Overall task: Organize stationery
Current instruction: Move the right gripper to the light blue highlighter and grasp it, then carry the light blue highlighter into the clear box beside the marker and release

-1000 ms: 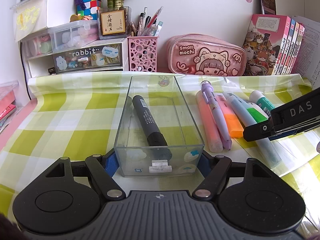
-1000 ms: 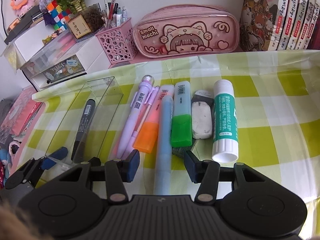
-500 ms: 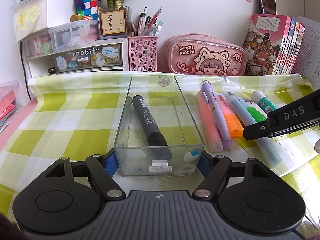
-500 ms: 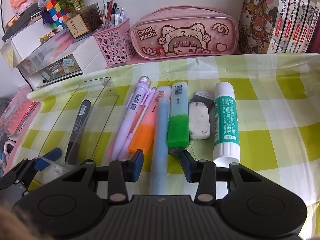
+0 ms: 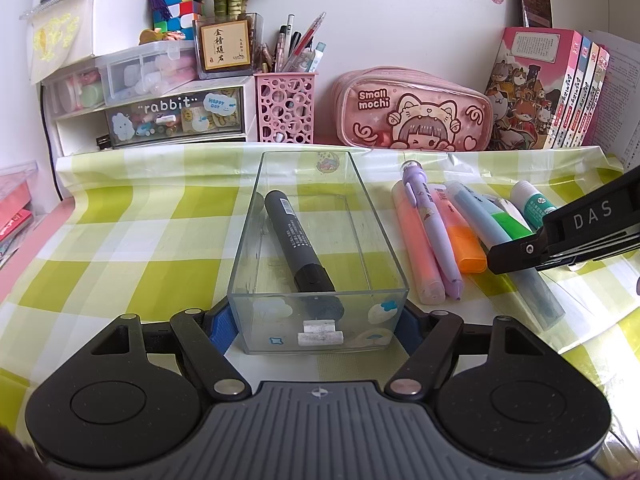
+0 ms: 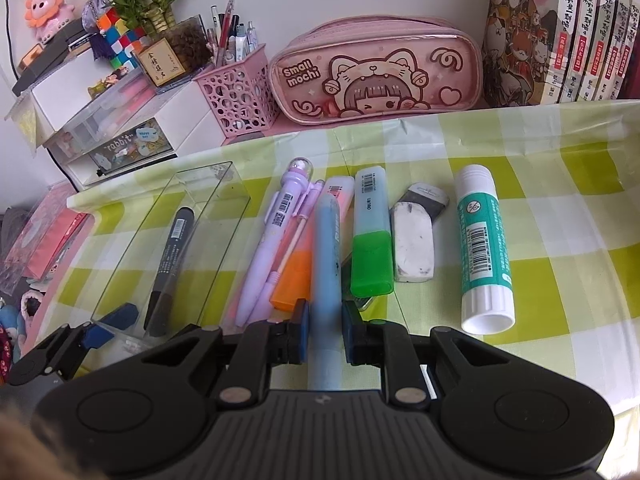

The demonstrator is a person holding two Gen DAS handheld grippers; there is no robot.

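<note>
Here, both grippers gripped stationery items on the worktop (image 5: 120, 248).

The left gripper (image 5: 318, 322) clamped the near end of the clear box (image 5: 320, 240), where a black marker (image 5: 300, 248) lay. The right gripper (image 6: 323, 328), its jaws just closing, pressed both pads on the blue pen (image 6: 326, 264), which lay between the orange highlighter (image 6: 294, 280) and green highlighter (image 6: 370, 264).

bare cloth (image 6: 560, 216) right of glue stick (image 6: 482, 240), pens crowded beside clear box (image 5: 320, 240)
</note>
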